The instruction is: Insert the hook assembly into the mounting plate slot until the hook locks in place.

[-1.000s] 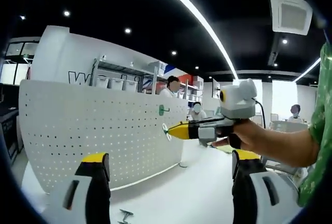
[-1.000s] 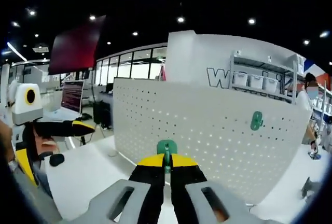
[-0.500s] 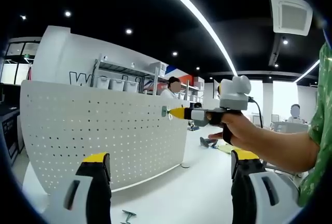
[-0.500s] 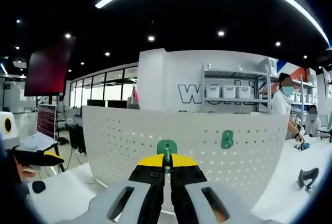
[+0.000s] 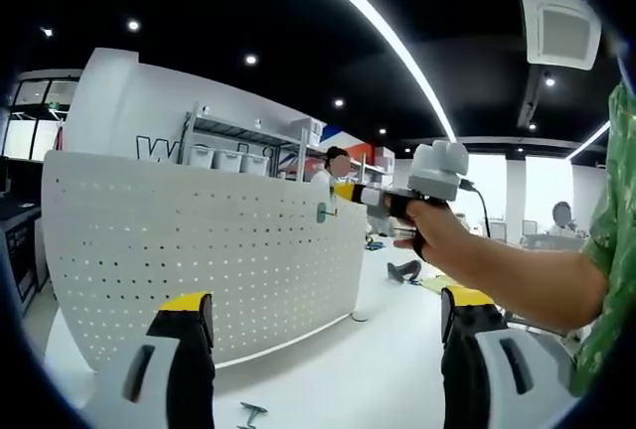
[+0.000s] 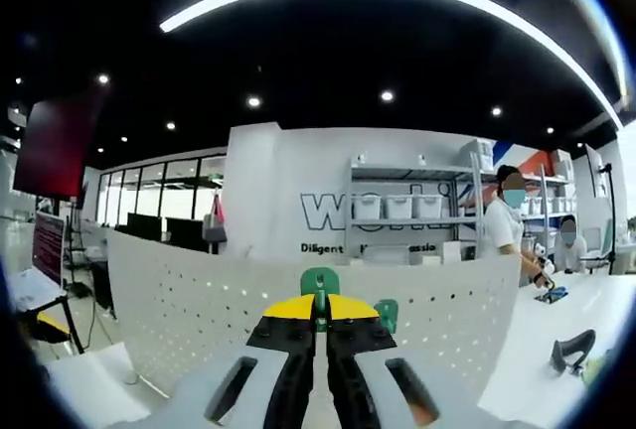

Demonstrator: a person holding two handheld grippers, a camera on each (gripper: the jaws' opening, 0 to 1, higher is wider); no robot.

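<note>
Standing upright on the white table (image 5: 338,379), the perforated white plate (image 5: 199,250) serves as the landmark in both views. In the right gripper view, the right gripper (image 6: 319,318) has its yellow-tipped jaws pressed together on the green hook (image 6: 319,281), whose rounded head sticks up just above the tips, in front of the plate's upper edge. A second green hook (image 6: 386,314) is on the plate's face, just right of the gripper tips in that view.

In the left gripper view, the right gripper (image 5: 348,193) reaches in from the right, held by a hand (image 5: 432,240), with its yellow tip near the plate's top edge at the plate's right end. The mounted hook (image 5: 322,214) sits on the plate just below that tip; whether the tip touches the plate is hard to tell from here. The left gripper (image 5: 323,315) has its own jaws spread wide, holding nothing, low in front of the plate. A small metal piece (image 5: 250,411) lies on the table at the foot of the plate.

Behind the plate stands a shelf (image 6: 417,215) with white bins, and a person (image 6: 509,235) is beside it.
</note>
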